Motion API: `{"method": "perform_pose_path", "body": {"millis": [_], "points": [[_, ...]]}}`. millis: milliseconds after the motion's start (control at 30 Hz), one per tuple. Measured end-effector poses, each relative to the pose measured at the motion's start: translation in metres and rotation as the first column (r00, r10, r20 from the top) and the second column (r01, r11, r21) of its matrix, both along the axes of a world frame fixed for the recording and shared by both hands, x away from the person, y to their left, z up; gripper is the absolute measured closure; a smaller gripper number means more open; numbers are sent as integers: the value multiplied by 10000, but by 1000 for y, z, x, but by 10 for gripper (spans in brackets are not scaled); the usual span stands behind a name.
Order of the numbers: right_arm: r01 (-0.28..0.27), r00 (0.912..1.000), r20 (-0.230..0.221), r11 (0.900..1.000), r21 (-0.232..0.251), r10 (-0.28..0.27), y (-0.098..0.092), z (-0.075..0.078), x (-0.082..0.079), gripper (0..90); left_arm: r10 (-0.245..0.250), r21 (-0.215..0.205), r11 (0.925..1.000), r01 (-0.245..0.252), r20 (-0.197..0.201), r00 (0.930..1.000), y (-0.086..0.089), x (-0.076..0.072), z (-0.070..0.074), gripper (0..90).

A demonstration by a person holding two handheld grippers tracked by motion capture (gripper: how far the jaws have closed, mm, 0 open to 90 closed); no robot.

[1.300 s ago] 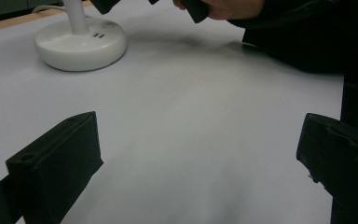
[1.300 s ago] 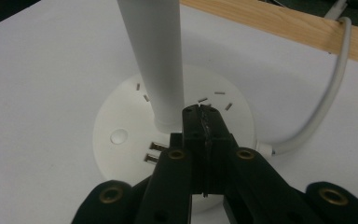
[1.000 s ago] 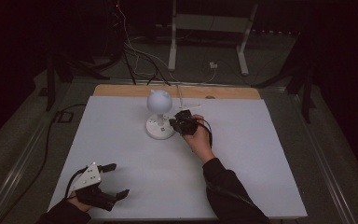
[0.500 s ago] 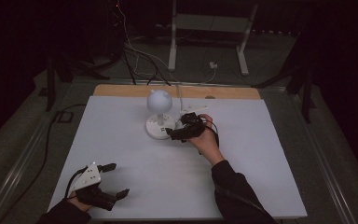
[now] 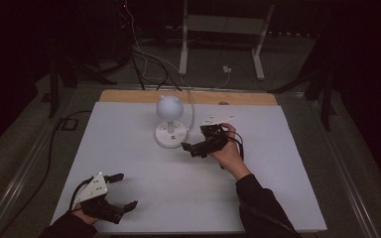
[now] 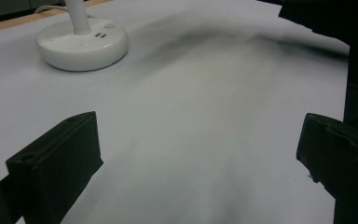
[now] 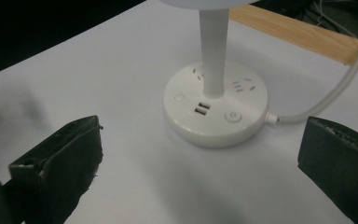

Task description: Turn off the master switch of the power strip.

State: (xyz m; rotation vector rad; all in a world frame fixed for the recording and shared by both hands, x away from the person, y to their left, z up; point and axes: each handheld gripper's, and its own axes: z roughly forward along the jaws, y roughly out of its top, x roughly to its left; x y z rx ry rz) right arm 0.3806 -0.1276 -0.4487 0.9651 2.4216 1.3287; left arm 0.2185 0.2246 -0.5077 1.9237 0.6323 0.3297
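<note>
text: none readable | lamp base [image 7: 216, 111]: small button marks and socket slots, too small to read | counter [image 5: 144, 148]: plain white, no print | labels, brands, numbers: none legible

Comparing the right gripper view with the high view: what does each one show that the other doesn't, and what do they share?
Right gripper view alone: the two USB ports and round buttons on the lamp base. High view alone: the lamp's round white head, the left tongs open near the table's front edge, and the floor stand behind. Shared: the lamp base, its cord, the white table, and the right tongs, open and apart from the lamp.
</note>
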Motion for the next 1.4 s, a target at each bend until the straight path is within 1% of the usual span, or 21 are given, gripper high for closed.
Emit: {"method": "perform_pose_path", "body": {"millis": [33,133,233,333,433,533,600,667,733,800,833,867,933,967,1033,1133,1167,1267,1333,1400], "points": [[27,10000,-40,10000,16,-27,-3,1,-1,0,4,-6,10000,-4,-8,10000,0,0,0,3],[74,10000,28,9999,114,-74,-13,4,-5,0,0,-6,10000,0,-23,10000,0,0,0,3],[7,10000,76,9999,144,-8,-23,7,-11,0,0,-11,10000,0,-26,10000,0,0,0,3],[18,9999,145,10000,10,-18,-31,9,-16,0,13,-24,10000,-13,-35,10000,0,0,0,3],[36,9999,124,10000,79,-37,-41,10,-21,0,21,-19,10000,-21,-35,10000,0,0,0,3],[69,9998,175,10000,-13,-69,-49,10,-27,0,13,-19,10000,-13,-18,10000,0,0,0,3],[94,9998,177,9999,-77,-92,-55,9,-31,0,14,-11,10000,-14,-10,10000,0,0,0,3],[83,9998,160,10000,-22,-83,-63,7,-35,0,25,-16,10000,-25,-24,10000,0,0,0,3],[99,9999,129,9999,-114,-97,-69,5,-39,0,31,-26,10000,-31,-35,10000,0,0,0,3],[62,10000,24,10000,38,-63,-75,2,-43,0,33,-30,10000,-34,-40,10000,0,0,0,3],[80,10000,6,10000,11,-80,-77,1,-45,0,25,-36,10000,-26,-37,10000,0,0,0,3],[81,10000,44,10000,-14,-81,-80,-1,-48,0,27,-47,10000,-28,-44,10000,0,0,0,3],[91,10000,-8,9999,148,-90,-87,-3,-52,0,28,-45,10000,-28,-43,10000,0,0,0,3],[89,9999,66,9999,146,-90,-90,-4,-55,0,21,-45,10000,-21,-38,10000,0,0,0,3],[56,10000,-66,9996,274,-54,-96,-5,-59,0,14,-38,10000,-14,-31,10000,0,0,0,3],[48,9999,-111,9997,245,-45,-106,-9,-65,0,12,-43,10000,-13,-41,10000,0,0,0,3],[6,9999,-117,9996,300,-3,-108,-9,-66,0,12,-45,10000,-13,-50,10000,0,0,0,3],[-8,10000,7,9999,116,8,-115,-13,-72,10,14,-46,10000,-15,-59,10000,0,1,0,3],[-11,10000,92,9998,177,10,-121,-15,-75,10,9,-41,10000,-9,-69,10000,0,1,-1,3],[32,9999,139,9999,109,-33,-125,-17,-78,10,15,-43,10000,-15,-67,10000,0,1,-1,3]]}}
